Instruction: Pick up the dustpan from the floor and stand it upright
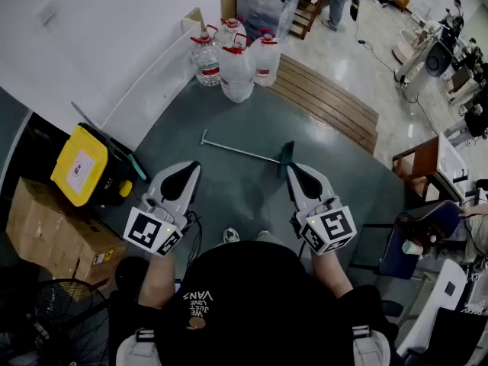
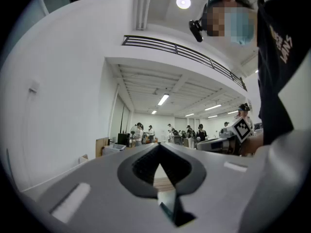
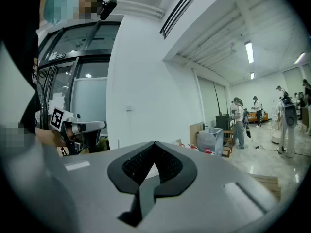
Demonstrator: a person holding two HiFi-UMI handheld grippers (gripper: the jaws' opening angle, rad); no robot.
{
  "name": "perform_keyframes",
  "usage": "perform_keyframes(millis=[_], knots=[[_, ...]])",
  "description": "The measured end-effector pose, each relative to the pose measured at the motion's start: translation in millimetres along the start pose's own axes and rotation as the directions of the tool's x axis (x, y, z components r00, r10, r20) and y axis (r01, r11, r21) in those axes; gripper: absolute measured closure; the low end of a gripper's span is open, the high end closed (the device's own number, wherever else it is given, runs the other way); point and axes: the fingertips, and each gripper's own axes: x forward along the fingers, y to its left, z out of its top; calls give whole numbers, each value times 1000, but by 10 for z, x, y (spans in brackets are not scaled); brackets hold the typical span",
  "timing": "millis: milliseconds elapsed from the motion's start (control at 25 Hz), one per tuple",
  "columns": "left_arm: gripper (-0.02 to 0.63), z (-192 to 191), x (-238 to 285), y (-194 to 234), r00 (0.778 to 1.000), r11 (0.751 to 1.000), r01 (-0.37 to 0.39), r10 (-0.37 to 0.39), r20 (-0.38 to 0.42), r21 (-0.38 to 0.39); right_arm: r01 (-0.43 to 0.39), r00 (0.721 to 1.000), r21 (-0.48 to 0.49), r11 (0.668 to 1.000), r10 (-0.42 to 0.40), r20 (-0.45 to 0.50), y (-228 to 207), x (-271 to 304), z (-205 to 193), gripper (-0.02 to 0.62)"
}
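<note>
Black ribbed pads (image 2: 144, 167) of the left gripper (image 1: 189, 171) are pressed together with nothing between them. The right gripper (image 1: 296, 172) is clenched the same way and is also empty. Both are held level and point toward 12 o'clock.

The dustpan (image 1: 287, 155) lies flat on the grey-green floor (image 1: 229, 105), not yet touched. Its dark teal scoop sits at 12 o'clock from the right gripper's tip, partly hidden behind it. Its thin metal handle (image 1: 244, 152) runs off toward 10 o'clock and ends in a short cross-grip.

It looks light and stiff, a slim pole on a small scoop, so lifting should take little force. The smooth, narrow pole could roll or slip in a pinch, though. The jaws must spread first. The best hold is probably on the handle toward the cross-grip end, so the scoop can stay down as the foot while the pole swings upright. Water bottles (image 1: 236, 71) stand well beyond, at 12 o'clock.
</note>
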Motion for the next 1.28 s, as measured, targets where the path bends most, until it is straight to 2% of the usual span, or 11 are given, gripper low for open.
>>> perform_keyframes(millis=[360, 560, 680, 760, 1040, 1280], knots=[[554, -88, 94, -12, 1000, 1000, 27, -27, -7, -1, -3, 1000, 3, 1000, 3, 11, 18, 47, -9, 594], [554, -224, 242, 139, 999, 999, -36, 35, -22, -20, -12, 1000, 20, 1000, 12, 20, -94, 178, -25, 589], [552, -299, 408, 243, 998, 998, -53, 52, -44, -18, -15, 1000, 29, 999, 14, 16, -255, 328, -31, 585], [552, -313, 547, 323, 997, 998, -61, 60, -39, -23, -26, 1000, 35, 999, 25, 13, -387, 449, -54, 539], [549, -374, 1118, 525, 995, 994, -99, 98, -23, -43, -96, 995, 34, 995, 96, -5, -884, 842, -86, 509], [499, -497, 1635, 612, 992, 991, -122, 120, -31, -58, -159, 987, 32, 987, 159, -26, -1275, 1181, -97, 478]])
